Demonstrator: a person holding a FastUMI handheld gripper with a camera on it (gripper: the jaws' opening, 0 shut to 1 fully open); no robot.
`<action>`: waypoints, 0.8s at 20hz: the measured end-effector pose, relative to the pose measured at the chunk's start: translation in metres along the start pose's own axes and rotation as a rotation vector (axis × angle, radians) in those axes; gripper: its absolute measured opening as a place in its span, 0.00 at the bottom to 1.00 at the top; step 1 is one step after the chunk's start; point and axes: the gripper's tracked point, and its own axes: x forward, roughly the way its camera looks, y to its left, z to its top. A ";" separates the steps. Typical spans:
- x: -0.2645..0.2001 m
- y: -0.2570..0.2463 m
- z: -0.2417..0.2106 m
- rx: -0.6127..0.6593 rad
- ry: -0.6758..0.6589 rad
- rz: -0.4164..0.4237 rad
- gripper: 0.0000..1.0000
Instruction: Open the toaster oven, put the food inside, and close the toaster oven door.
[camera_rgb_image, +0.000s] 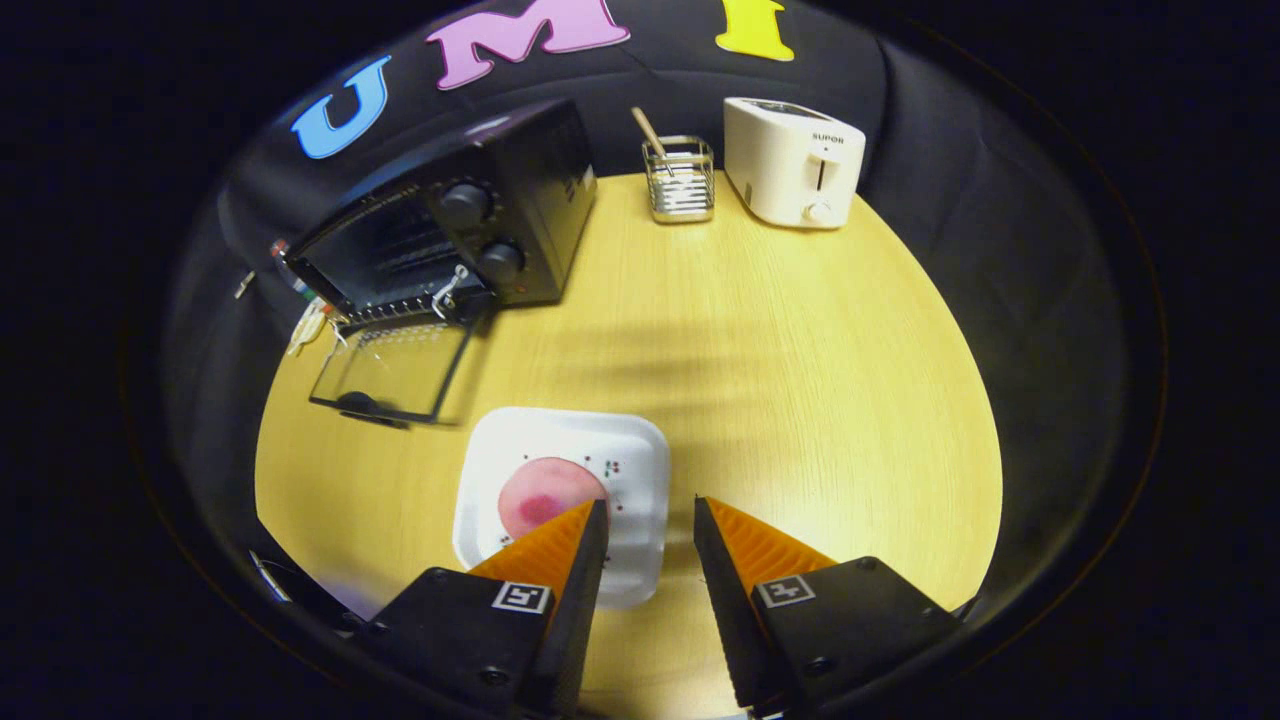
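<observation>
Bright light falls from overhead onto the wooden table (760, 380), washing its middle pale yellow. A soft, banded shadow crosses the wood beyond the open, empty gripper (650, 512). The white plate (640, 450) glares slightly. The fisheye bends the table's rim, and everything toward the edges dims and goes soft. The toaster oven (470, 220) sits dark, detail muddy.

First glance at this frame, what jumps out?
The black toaster oven at the far left of the wooden table, its glass door already dropped flat open. Nearer, a white plate with a round pinkish piece of food lies just ahead of the open gripper, partly under one finger. At the back stand a white toaster and a wire holder.
</observation>
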 end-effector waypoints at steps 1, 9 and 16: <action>0.008 -0.001 -0.004 -0.001 0.024 0.005 0.60; 0.035 0.003 -0.017 -0.014 0.141 0.038 0.44; 0.039 0.004 -0.017 -0.065 0.204 0.041 0.44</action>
